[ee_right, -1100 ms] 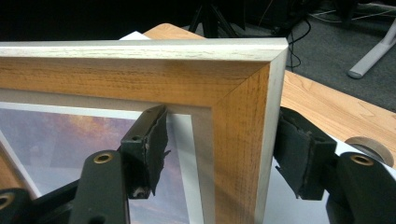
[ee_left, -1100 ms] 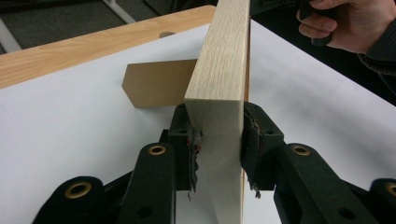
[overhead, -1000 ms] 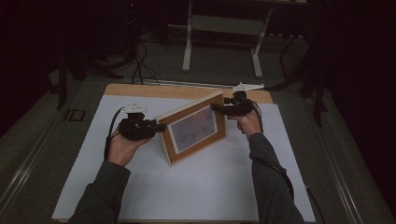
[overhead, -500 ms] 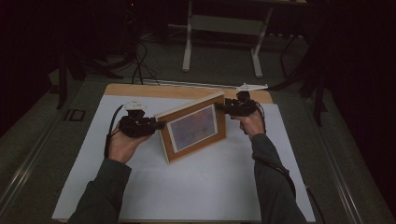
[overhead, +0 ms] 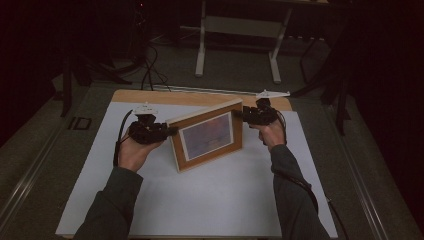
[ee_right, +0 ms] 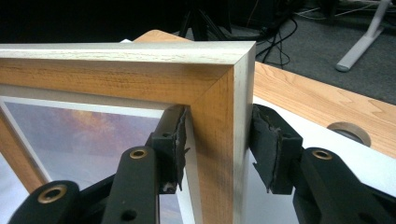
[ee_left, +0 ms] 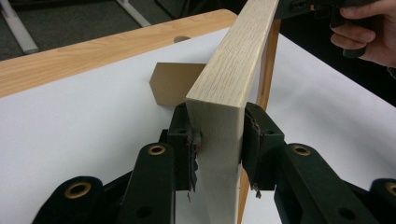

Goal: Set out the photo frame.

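Standing upright on the white sheet (overhead: 200, 200), the wooden picture frame (overhead: 207, 135) is being clamped at both ends by the left gripper (overhead: 167, 132) and right gripper (overhead: 241, 115), jaws closed on its edges

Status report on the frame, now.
Left hand-held gripper shut on frame, right hand-held gripper shut on its other side. Frame upright on white sheet, stand flap out behind. Nothing in the way.
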